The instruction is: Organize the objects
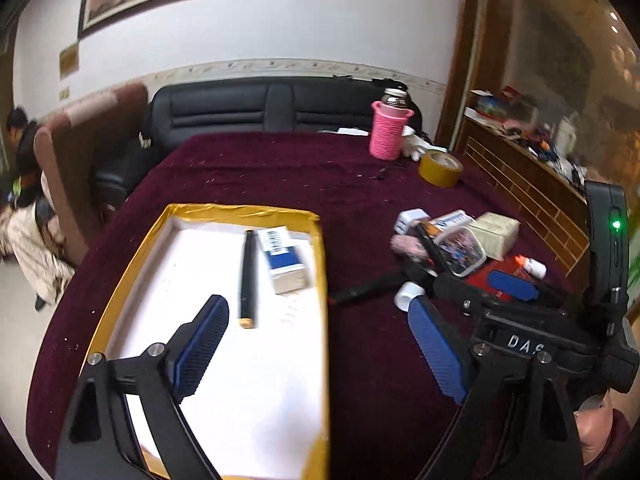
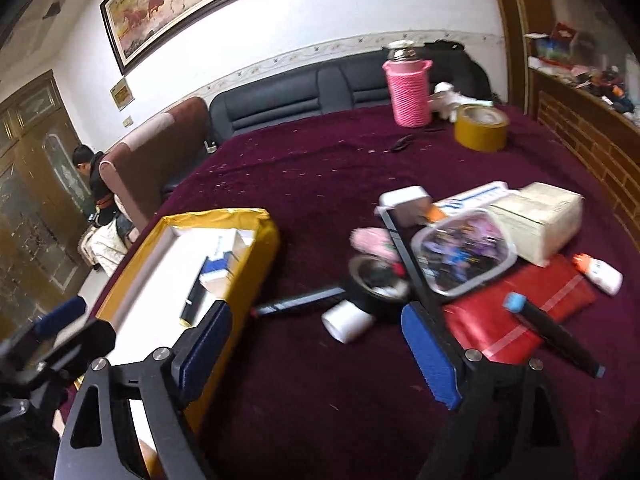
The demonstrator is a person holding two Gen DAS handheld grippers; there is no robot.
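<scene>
A shallow yellow-rimmed box [image 1: 200, 212] with a white floor lies on the dark red table; it also shows in the right wrist view [image 2: 256, 248]. Inside lie a black pen [image 1: 248, 276] and a blue-and-white carton [image 1: 282, 260]. My left gripper [image 1: 320, 344] is open and empty, its left finger over the box. A pile sits to the right: clear container [image 2: 464, 256], beige box [image 2: 540, 220], red packet [image 2: 520, 312], black tape roll [image 2: 376, 284], white cylinder [image 2: 348, 324], glue bottle [image 2: 600, 272], blue-capped marker [image 2: 556, 332]. My right gripper [image 2: 320, 352] is open and empty before the pile.
A pink knitted flask [image 2: 408, 92], a yellow tape roll [image 2: 480, 126] and a white toy [image 2: 448, 100] stand at the table's far side. A black sofa [image 1: 260, 108] is behind. A wooden shelf [image 1: 520, 176] runs along the right. A person [image 2: 92, 184] sits at far left.
</scene>
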